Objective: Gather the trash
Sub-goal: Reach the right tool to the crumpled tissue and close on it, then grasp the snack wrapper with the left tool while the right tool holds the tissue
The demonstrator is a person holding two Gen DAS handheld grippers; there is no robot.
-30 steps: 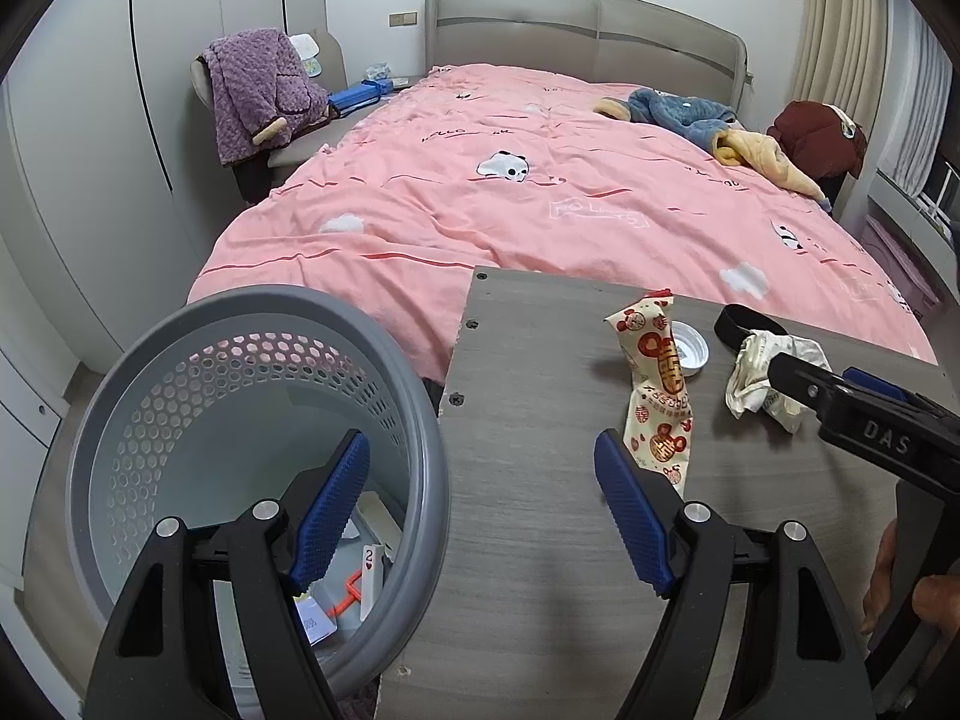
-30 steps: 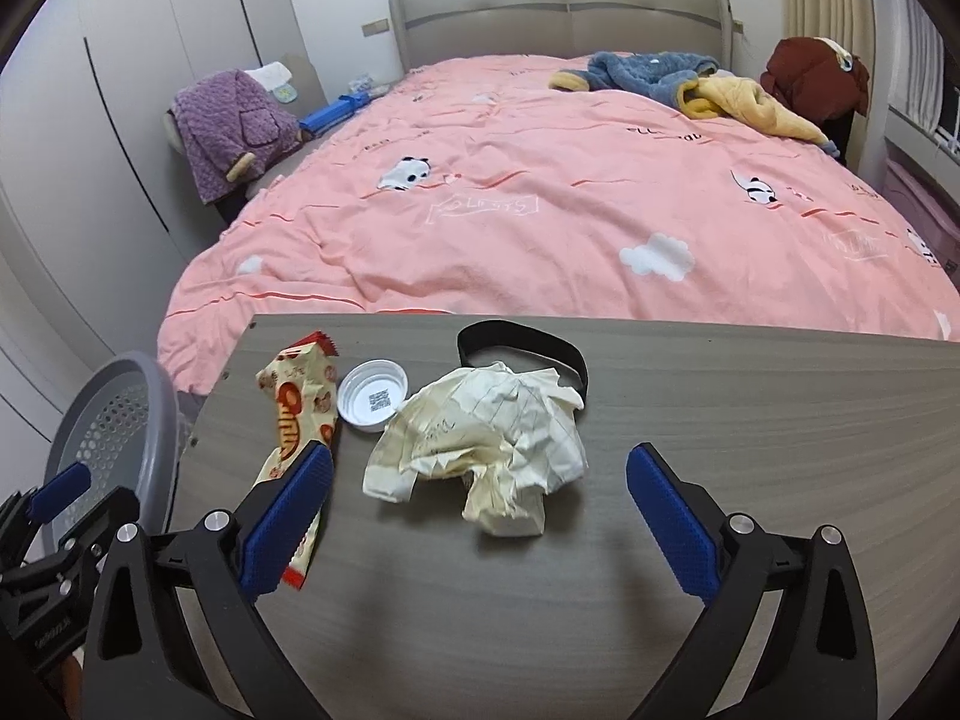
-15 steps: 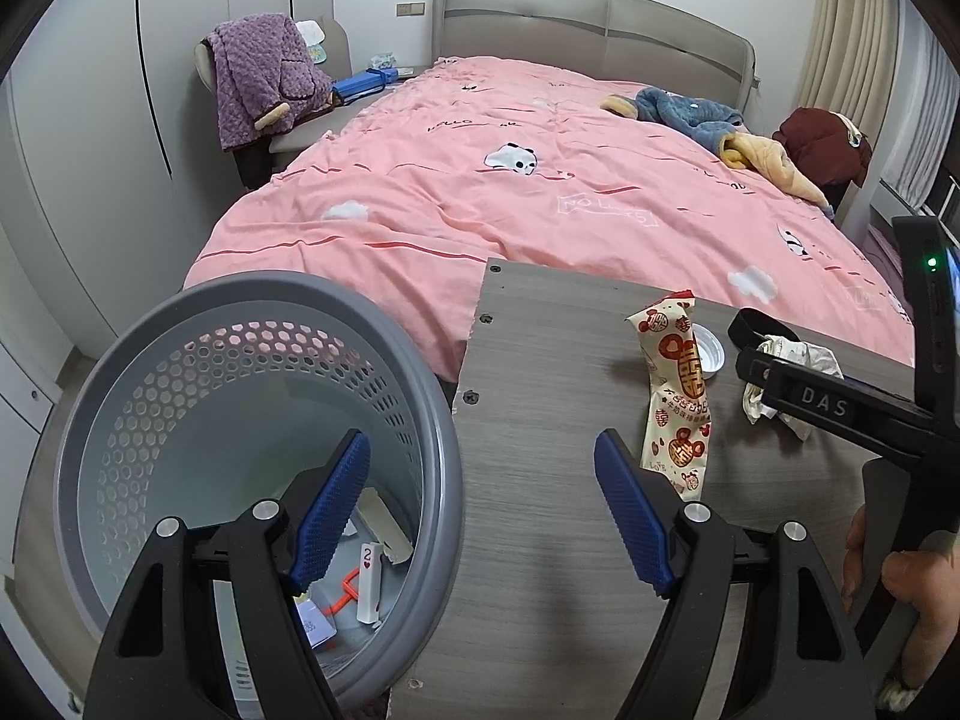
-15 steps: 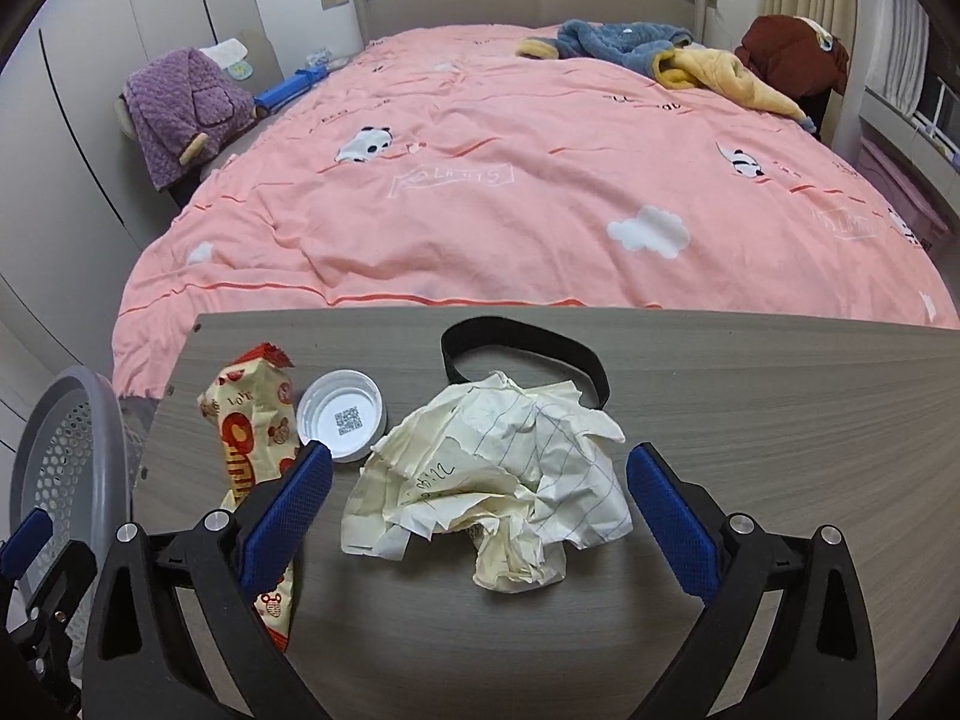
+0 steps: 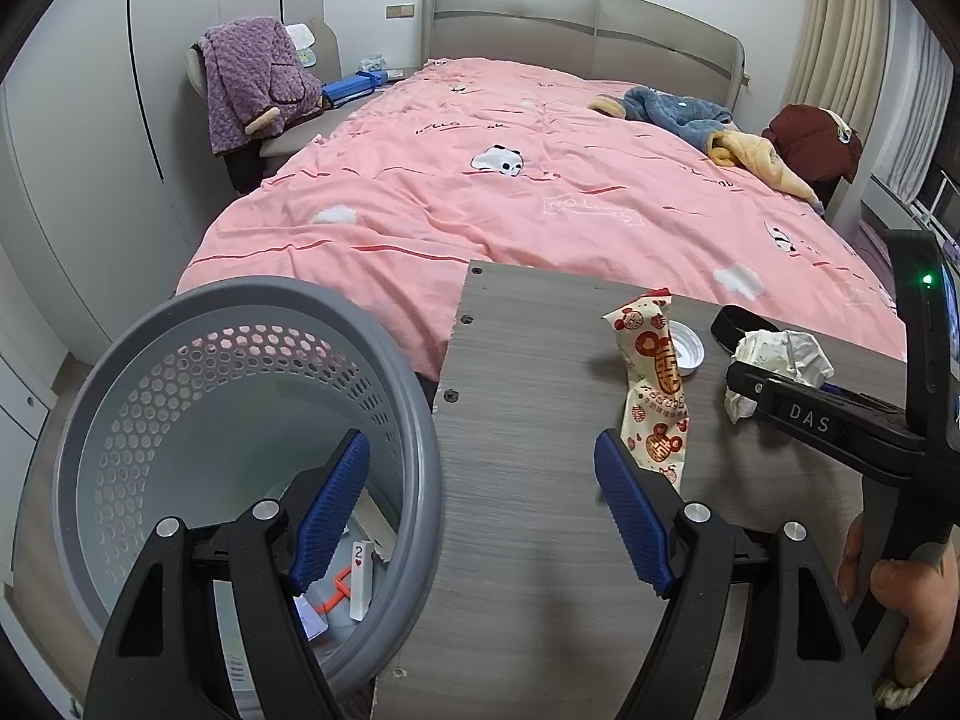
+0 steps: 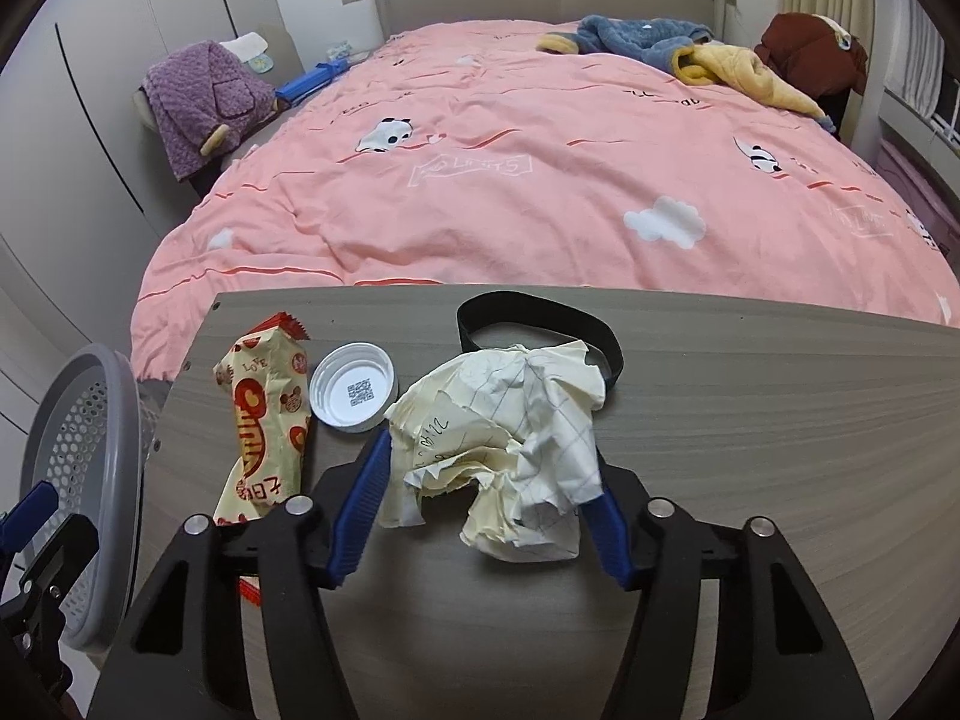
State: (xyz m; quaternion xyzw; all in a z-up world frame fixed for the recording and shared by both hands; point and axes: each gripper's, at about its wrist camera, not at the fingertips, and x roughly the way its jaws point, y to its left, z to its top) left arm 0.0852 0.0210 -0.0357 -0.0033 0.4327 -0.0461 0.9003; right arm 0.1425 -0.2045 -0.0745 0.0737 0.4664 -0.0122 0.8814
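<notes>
A ball of crumpled paper (image 6: 504,420) lies on the grey table (image 6: 780,420). My right gripper (image 6: 489,468) straddles it, its jaws closing, and both blue pads touch the paper's sides. Left of the paper lie a white bottle cap (image 6: 354,387) and a red-and-cream snack wrapper (image 6: 264,420); a black band (image 6: 540,312) lies behind it. My left gripper (image 5: 480,450) hangs open with nothing in it, above the table's left edge and the rim of the grey trash basket (image 5: 240,300). In the left wrist view the wrapper (image 5: 657,384) lies ahead on the right.
The basket stands on the floor against the table's left end, with a playing card (image 5: 360,576) and other scraps at its bottom. A bed with a pink quilt (image 6: 510,180) runs along the table's far edge. A chair with a purple garment (image 5: 252,84) stands back left.
My right gripper has moved forward over the crumpled paper and its jaws have come in from wide open to the paper's sides. The left gripper has stayed open in place.
</notes>
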